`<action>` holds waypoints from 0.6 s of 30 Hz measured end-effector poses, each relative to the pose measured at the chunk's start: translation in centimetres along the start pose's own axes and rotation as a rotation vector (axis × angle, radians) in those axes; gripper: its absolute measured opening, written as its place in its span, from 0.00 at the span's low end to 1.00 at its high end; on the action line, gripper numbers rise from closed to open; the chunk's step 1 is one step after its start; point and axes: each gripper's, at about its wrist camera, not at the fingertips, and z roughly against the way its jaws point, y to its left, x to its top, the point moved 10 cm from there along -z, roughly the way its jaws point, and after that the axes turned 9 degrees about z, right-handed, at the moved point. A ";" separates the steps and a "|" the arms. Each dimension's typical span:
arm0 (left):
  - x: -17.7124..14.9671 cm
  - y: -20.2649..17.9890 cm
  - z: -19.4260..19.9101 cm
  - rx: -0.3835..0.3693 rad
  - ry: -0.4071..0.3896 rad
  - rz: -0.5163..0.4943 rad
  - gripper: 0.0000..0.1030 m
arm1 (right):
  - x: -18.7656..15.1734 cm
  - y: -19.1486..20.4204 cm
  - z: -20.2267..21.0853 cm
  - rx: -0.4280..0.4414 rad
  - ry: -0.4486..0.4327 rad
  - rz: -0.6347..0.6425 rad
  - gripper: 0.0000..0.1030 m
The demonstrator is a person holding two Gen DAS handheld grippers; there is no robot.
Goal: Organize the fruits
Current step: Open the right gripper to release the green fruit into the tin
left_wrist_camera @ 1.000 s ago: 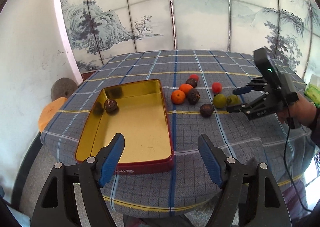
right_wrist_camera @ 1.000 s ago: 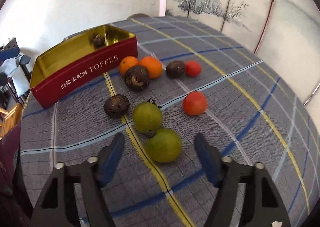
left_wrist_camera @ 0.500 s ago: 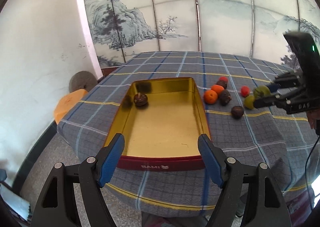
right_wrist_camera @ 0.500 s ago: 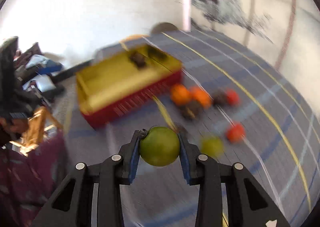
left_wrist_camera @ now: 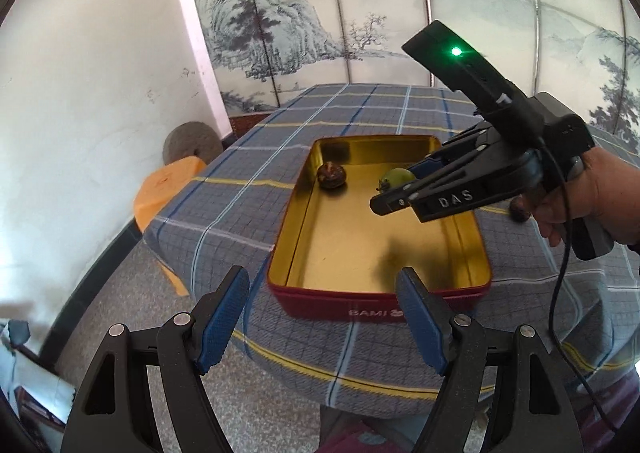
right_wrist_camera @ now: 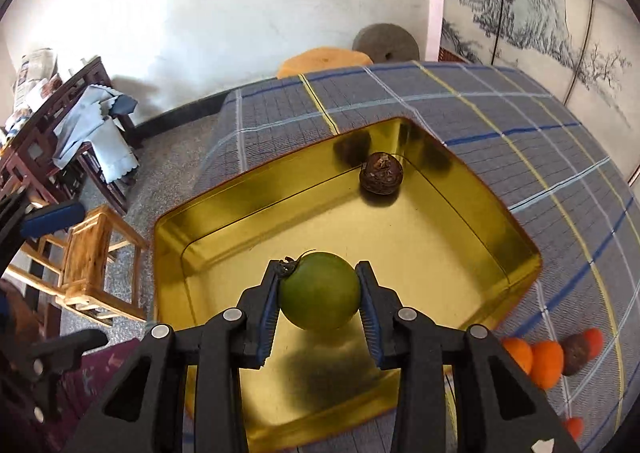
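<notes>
A gold tin with red sides (left_wrist_camera: pixel 480 253) (right_wrist_camera: pixel 180 241) sits on the checked tablecloth. A dark brown fruit (left_wrist_camera: pixel 331 175) (right_wrist_camera: pixel 380 174) lies in its far corner. My right gripper (right_wrist_camera: pixel 319 295) (left_wrist_camera: pixel 394 189) is shut on a green fruit (right_wrist_camera: pixel 319 295) (left_wrist_camera: pixel 396 176) and holds it above the tin's inside. My left gripper (left_wrist_camera: pixel 322 317) is open and empty, in front of the tin's near red wall.
Oranges (right_wrist_camera: pixel 538 357), a brown fruit (right_wrist_camera: pixel 575 353) and red fruits (right_wrist_camera: pixel 594 337) lie on the cloth to the right of the tin. Another brown fruit (left_wrist_camera: pixel 519 209) shows behind the right hand. An orange stool (left_wrist_camera: pixel 168 189) and wooden chairs (right_wrist_camera: pixel 92 265) stand beside the table.
My right gripper closed on a green fruit, lifted it off the cloth and carried it left over the tin. My left gripper swung left and stayed open.
</notes>
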 end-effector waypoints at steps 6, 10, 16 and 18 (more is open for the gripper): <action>-0.7 1.0 -1.2 0.021 0.037 0.025 0.74 | 0.9 -0.8 -2.9 0.006 0.039 -0.089 0.34; -0.8 1.1 -1.6 0.022 0.046 0.026 0.74 | 1.3 -1.3 -3.8 -0.003 0.048 -0.127 0.34; -1.0 1.3 -1.5 0.031 0.049 0.020 0.74 | 2.7 -1.9 -3.3 0.001 -0.019 -0.187 0.39; -1.0 1.3 -1.6 0.035 0.052 0.018 0.74 | 3.5 -2.0 -2.3 0.005 -0.070 -0.199 0.44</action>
